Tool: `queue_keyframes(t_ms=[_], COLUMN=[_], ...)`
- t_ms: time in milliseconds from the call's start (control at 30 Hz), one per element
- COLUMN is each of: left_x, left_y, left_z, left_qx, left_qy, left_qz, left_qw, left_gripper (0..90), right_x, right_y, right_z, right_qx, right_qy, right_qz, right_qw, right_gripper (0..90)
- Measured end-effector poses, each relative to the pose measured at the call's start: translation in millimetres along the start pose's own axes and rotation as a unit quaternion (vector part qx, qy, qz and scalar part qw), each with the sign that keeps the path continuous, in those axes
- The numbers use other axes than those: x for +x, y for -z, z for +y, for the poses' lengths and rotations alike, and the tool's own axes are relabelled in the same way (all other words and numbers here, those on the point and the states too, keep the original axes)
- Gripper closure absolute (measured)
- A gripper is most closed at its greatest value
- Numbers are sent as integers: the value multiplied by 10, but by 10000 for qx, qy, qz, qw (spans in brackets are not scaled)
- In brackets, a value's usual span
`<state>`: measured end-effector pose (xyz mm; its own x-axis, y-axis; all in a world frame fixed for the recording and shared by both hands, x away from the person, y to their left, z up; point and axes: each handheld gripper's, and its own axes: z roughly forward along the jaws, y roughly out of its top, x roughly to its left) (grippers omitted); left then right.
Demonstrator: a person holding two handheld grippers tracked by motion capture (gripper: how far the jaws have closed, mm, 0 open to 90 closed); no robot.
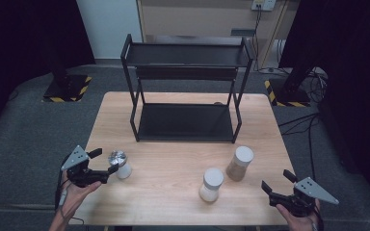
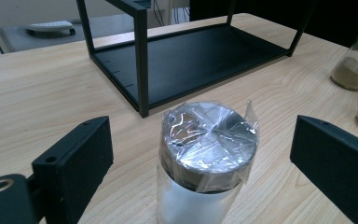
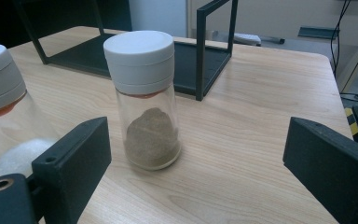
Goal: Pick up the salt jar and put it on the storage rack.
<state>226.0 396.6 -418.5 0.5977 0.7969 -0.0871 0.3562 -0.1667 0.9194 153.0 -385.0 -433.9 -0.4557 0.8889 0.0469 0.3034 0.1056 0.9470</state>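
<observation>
Nothing is shelved yet: the black two-tier metal rack stands bare on the light wooden table, and all three jars are on the tabletop in front of it. My read is that shelving the jars is the job, at its very first pick.

The left gripper has its jaws spread wide on either side of the clear glass jar with a dark lid under crinkled plastic wrap. The jar stands upright between the pads, touching neither, so no grip yet. The rack lies just beyond it. The left forearm comes in low, with the gripper roughly level and pointing right across the table.

The right gripper is also wide, holding nothing. The white-capped clear jar of brown powder stands ahead of its jaws and apart from them. The white-capped jar of white powder is off to the side, near the left-hand jaw in the right gripper view. The right hand is low at the near edge, with the gripper angled up-left.
</observation>
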Motion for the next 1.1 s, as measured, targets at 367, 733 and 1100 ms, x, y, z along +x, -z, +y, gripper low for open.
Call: queue_keyframes(t_ms=[367,733,1100], left_x=[-2,-13,-53], left_y=[-173,-329,-341], left_z=[-32,-114,-202], left_qx=[50,-12,-164], left_qy=[-121,-212,-351], left_qz=[-135,-118,-11], left_qw=[9998,9997,9992], left_gripper=[97,197,339], right_x=[-2,-2,2], right_y=[1,5,3], right_z=[0,-3,-2], right_qx=[1,-10,-12], right_qy=[-15,-13,1], right_qz=[-5,-10,-2], right_qw=[10000,10000,10000], right_gripper=[76,77,78])
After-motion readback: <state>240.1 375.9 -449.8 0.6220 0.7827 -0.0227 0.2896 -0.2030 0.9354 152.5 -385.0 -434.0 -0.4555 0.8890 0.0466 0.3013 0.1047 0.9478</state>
